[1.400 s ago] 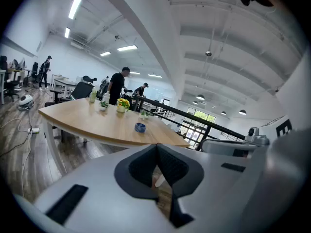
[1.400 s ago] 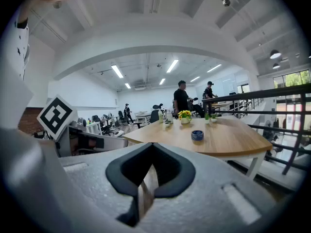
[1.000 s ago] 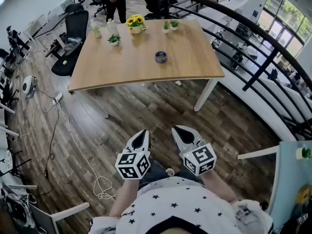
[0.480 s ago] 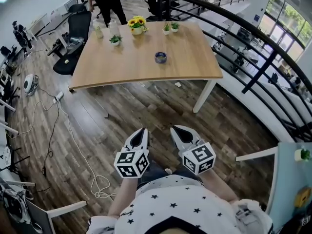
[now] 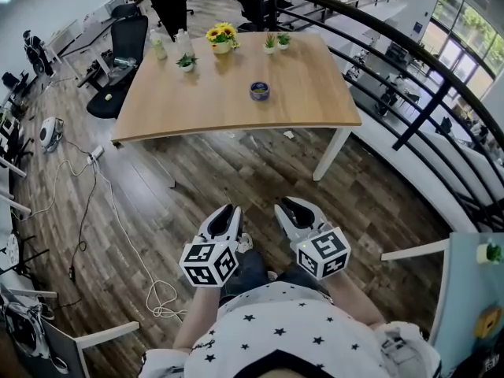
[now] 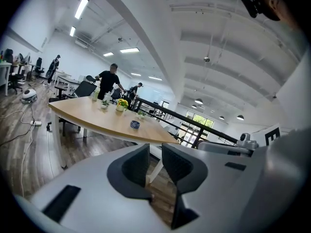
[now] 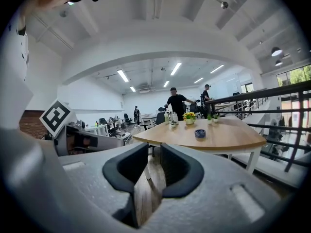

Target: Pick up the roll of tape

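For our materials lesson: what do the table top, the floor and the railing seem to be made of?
Table top: light wood or wood laminate, matte, faint grain.
Floor: dark wood-look planks, slightly glossy, visible seams.
Railing: probably black painted metal, thin smooth bars.

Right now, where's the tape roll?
Head view: the roll of tape sits by itself near the middle of the wooden table, nearer the camera than the sunflower pot and slightly to its right.
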The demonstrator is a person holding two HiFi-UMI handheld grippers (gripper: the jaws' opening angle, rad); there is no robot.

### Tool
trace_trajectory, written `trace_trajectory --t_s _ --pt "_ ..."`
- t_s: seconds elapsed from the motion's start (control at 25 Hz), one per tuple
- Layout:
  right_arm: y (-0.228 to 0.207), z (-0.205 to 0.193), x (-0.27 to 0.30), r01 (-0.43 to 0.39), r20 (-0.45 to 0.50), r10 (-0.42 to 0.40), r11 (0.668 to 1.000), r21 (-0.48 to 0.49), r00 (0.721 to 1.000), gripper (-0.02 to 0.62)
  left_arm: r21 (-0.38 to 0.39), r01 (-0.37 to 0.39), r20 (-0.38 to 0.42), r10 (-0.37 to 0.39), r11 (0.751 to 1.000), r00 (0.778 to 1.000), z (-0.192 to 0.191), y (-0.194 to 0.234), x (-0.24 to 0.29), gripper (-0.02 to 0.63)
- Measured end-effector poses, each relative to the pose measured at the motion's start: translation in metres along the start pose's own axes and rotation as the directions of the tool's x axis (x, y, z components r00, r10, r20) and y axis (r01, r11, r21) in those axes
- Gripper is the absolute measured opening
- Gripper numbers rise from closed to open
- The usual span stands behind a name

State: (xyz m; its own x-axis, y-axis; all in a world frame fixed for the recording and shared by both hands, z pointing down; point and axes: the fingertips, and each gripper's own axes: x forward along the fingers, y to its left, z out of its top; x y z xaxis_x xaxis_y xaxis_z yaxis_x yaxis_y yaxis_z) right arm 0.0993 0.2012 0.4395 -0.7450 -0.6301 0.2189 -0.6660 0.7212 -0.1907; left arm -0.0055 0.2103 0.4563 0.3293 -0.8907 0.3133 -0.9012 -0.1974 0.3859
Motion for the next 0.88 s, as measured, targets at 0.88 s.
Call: trace_trajectory --t_s 0.88 --pt "-0.089 0.040 0.128 0.029 -0.014 -0.029 0.999 0.022 0.999 0.181 0.016 0.022 -0.006 -0.022 1.000 1.000 0.067 0.065 0.117 0.156"
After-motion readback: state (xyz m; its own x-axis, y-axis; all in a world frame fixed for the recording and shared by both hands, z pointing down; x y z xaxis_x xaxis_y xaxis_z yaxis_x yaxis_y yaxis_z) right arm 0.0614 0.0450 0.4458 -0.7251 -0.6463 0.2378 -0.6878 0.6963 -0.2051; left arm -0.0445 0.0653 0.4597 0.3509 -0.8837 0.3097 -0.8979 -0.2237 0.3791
